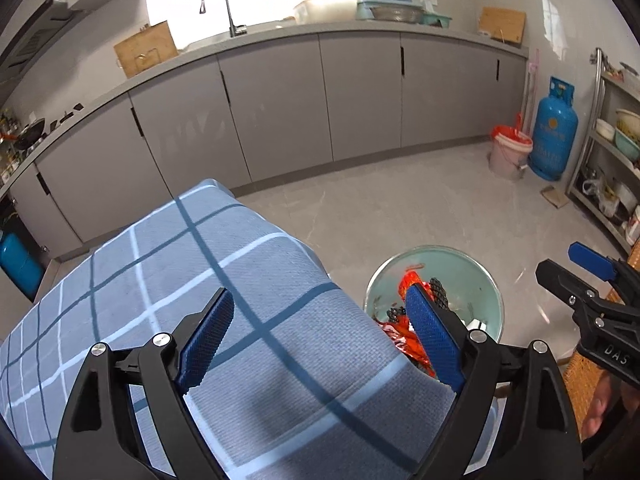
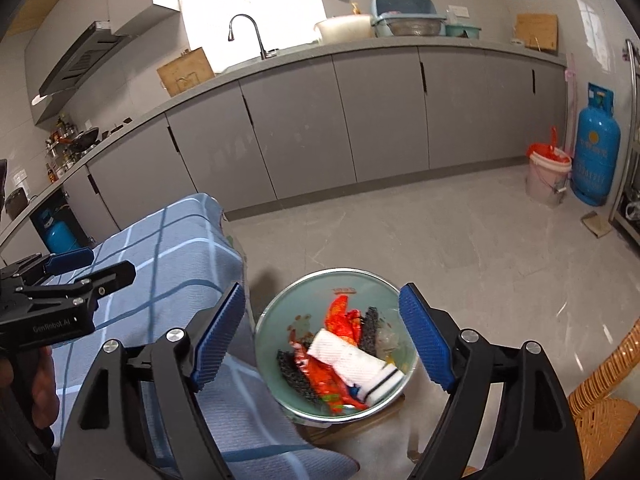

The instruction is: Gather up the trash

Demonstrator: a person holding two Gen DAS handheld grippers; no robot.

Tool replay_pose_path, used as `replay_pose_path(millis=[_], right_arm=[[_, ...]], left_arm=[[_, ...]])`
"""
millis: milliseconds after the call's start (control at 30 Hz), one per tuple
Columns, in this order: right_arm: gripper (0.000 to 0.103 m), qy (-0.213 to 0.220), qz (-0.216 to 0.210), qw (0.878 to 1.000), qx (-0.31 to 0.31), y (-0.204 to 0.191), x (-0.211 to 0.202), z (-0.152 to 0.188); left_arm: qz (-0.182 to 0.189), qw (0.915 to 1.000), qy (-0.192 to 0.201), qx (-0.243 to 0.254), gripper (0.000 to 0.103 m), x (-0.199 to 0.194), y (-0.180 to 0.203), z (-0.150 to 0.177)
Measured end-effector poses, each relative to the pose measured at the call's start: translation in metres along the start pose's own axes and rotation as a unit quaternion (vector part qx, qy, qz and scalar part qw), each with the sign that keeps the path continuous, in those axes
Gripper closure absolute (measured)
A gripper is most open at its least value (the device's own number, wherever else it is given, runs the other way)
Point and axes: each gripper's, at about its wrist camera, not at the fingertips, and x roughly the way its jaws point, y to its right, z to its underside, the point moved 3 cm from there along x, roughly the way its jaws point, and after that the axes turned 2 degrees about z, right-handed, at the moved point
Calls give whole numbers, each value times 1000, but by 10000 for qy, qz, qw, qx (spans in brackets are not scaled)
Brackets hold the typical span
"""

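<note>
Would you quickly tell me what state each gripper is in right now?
Left gripper: open, holding nothing, above the checked cloth.
Right gripper: open, holding nothing, above the bin.

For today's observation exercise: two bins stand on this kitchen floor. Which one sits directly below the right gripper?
The pale green trash bin beside the blue checked table, holding red wrappers and a white cloth. The other, a pinkish bucket, stands far off by the blue gas cylinder.

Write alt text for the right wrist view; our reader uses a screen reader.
The open right gripper hangs empty above a pale green bin holding red wrappers and a white cloth, beside a table under a blue checked tablecloth.
</note>
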Motion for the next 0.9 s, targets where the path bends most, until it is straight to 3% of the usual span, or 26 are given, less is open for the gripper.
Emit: replay_pose_path(millis=[367, 900], right_arm=[[23, 225, 118, 9992, -306, -27, -32, -9], [19, 320, 155, 9984, -432, -37, -42, -15]], left_arm=[[-1, 9992, 293, -255, 11, -32, -21, 0], [3, 9983, 448, -364, 11, -48, -33, -2]])
